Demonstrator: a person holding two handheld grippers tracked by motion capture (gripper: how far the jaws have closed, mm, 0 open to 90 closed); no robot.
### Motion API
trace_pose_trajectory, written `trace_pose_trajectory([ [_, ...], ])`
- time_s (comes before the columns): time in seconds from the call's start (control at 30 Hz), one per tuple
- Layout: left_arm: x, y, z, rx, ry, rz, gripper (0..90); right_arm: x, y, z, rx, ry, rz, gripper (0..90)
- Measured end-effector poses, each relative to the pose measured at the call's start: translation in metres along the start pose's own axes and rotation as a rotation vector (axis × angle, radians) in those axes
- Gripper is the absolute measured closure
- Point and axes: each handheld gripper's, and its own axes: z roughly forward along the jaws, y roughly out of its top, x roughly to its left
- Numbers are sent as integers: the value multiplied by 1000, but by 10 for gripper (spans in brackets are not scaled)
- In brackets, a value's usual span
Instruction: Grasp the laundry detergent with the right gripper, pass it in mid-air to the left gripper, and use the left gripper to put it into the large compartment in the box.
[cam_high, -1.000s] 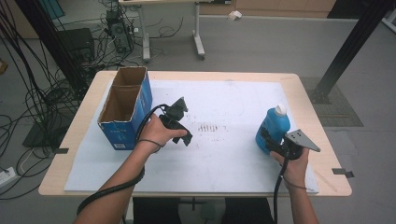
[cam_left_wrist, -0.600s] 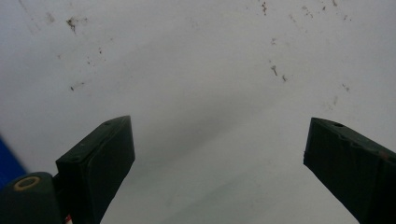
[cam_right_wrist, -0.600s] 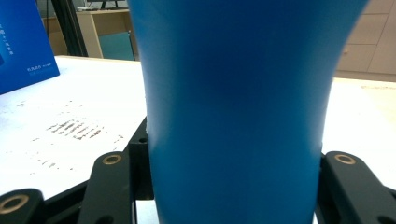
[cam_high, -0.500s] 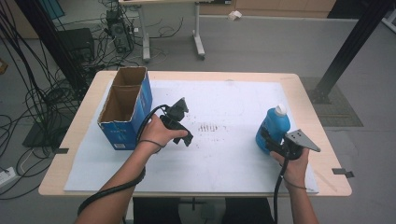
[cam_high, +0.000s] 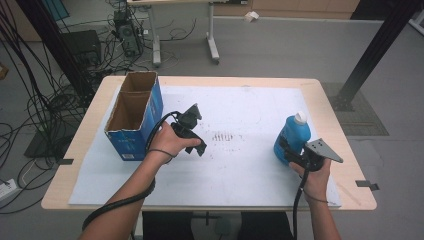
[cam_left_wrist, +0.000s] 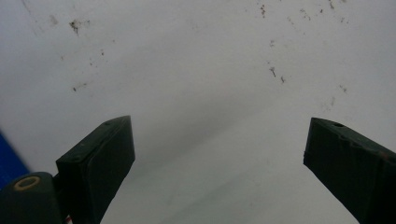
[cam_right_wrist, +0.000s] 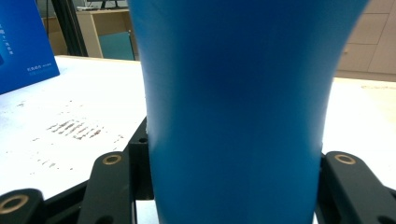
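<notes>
Your right gripper (cam_high: 290, 152) clamps the smooth blue plastic bottle (cam_high: 291, 136), white-capped and upright, well right of the open cardboard box (cam_high: 134, 116). Your left gripper (cam_high: 192, 142), jaws wide and holding nothing, hovers just beside that box over scuffed white paper (cam_left_wrist: 196, 70).

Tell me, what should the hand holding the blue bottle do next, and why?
Probably lift it a little. The right gripper is already shut on the blue bottle, which stands upright on the white sheet; the open cardboard box lies across the table.
</notes>
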Motion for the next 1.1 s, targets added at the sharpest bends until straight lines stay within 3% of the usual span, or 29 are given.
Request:
trace_pose_trajectory([
  [1.1, -1, -1, -2, 3, 2, 7, 91, 0, -1, 0, -6, 0, -2, 441],
])
